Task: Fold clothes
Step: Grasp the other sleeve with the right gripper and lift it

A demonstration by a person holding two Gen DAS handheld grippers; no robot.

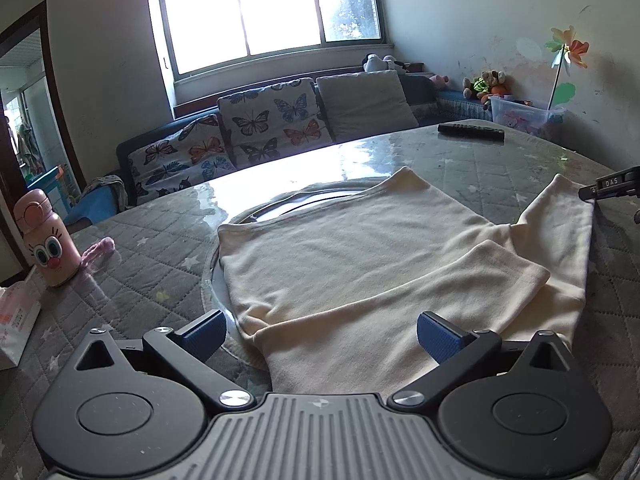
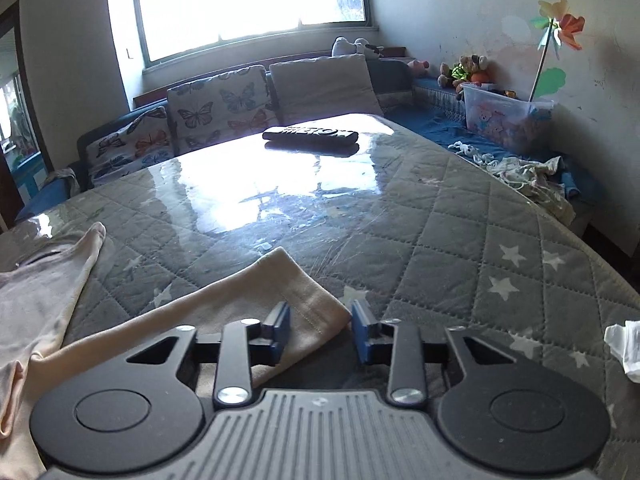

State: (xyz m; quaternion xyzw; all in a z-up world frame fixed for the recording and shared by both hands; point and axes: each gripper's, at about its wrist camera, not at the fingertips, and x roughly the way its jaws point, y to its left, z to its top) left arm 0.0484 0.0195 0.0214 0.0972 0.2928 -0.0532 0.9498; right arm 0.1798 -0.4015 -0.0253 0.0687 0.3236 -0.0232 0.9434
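Left wrist view
Left gripper (image 1: 320, 334): I hold it low over the near edge of the garment, blue pads spread wide apart, nothing between them.
Cream shirt (image 1: 360, 256): lies flat on the quilted table (image 1: 140, 264), partly over a round glass disc (image 1: 256, 216); one sleeve (image 1: 472, 276) is folded in across the body, the other reaches out to the right.
Right gripper, seen from here: its black tip (image 1: 610, 186) sits at the end of that outstretched sleeve.
Handling, my judgement: thin knit, light and limp, so it will sag from any single pinch. The glossy table cover looks slick, so the cloth may slide when dragged.
Bystanders: pink bottle (image 1: 44, 240) at the left edge, remote control (image 1: 472, 132) at the far edge, both well apart from the shirt.

Right wrist view
Right gripper (image 2: 320, 330): fingers parted, the sleeve cuff (image 2: 296, 292) lying between and just ahead of them; the left pad overlaps the fabric, and I cannot tell whether it touches. Not clamped.
Shirt body (image 2: 44, 280): off to the left on the table.
Where I would take hold: the hemmed cuff edge, where doubled stitching gives a firmer bite than the single layer behind it.
Other items: remote control (image 2: 310, 136) far ahead, crumpled white tissue (image 2: 626, 346) near the right edge.
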